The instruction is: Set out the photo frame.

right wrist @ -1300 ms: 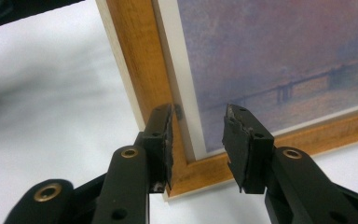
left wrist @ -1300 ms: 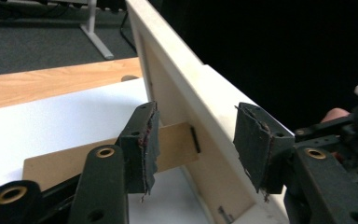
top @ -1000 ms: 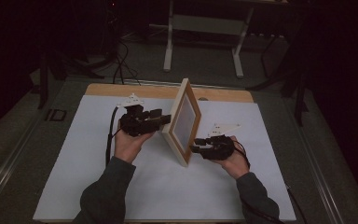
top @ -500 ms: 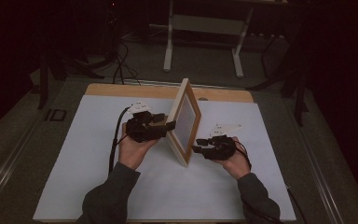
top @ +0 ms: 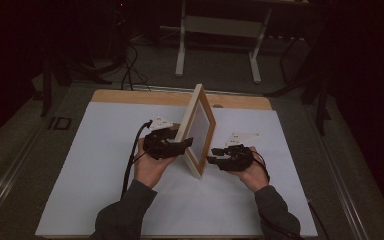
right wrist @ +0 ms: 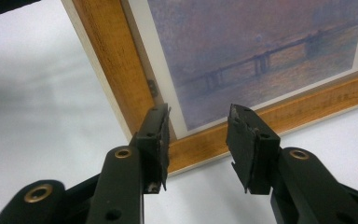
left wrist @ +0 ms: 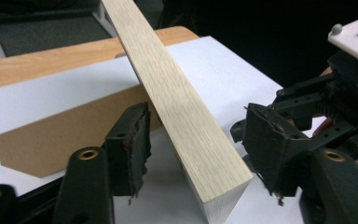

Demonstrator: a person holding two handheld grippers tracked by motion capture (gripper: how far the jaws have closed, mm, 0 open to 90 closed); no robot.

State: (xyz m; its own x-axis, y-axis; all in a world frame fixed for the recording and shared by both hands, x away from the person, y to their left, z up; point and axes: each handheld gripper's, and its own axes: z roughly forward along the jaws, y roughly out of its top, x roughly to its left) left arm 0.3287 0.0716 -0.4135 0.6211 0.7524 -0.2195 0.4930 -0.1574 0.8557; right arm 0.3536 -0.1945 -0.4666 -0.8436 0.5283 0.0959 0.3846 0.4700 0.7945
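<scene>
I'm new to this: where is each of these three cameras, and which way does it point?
High view: above the person's side of the table, looking forward and down; both forearms, left gripper and right gripper show.
Left gripper view: rides the left gripper, looking along the frame's edge; own jaws, plus the right gripper beyond.
Right gripper view: rides the right gripper, facing the framed picture; own jaws.
All three share the picture frame.
</scene>
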